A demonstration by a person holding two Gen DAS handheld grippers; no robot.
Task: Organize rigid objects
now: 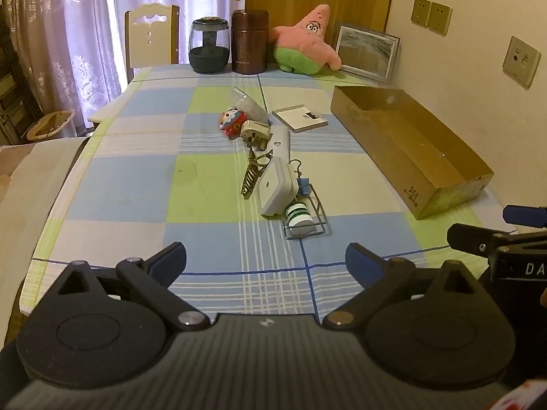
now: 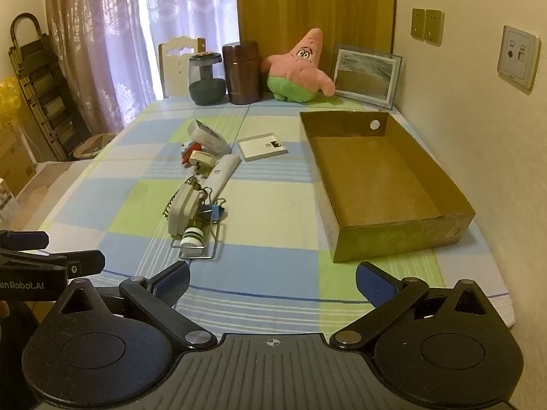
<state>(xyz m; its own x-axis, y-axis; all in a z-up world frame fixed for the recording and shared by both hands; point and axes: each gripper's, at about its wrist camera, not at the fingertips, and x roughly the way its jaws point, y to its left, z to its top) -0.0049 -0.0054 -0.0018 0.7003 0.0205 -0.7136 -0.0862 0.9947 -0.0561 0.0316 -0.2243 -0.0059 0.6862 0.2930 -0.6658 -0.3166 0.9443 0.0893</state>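
A heap of small rigid objects lies mid-table: a white square case [image 1: 277, 186] [image 2: 183, 210], a green-striped white bottle [image 1: 298, 217] [image 2: 192, 235] in a wire rack [image 1: 307, 218], a white remote [image 1: 282, 141] [image 2: 224, 171], a plug adapter [image 1: 254, 130], a brass comb [image 1: 254, 172], a red toy [image 1: 232, 123] and a flat white box [image 1: 300, 118] [image 2: 261, 146]. An empty cardboard box [image 1: 410, 147] [image 2: 379, 184] stands to the right. My left gripper [image 1: 266, 261] is open near the table's front edge, short of the heap. My right gripper [image 2: 272, 285] is open too, nothing between its fingers.
At the table's far end stand a dark glass jar [image 2: 205, 78], a brown canister [image 2: 242, 71], a pink star plush [image 2: 301, 68] and a framed picture [image 2: 365, 77]. A chair [image 1: 150, 34] sits behind. The wall with sockets [image 2: 518, 56] runs along the right.
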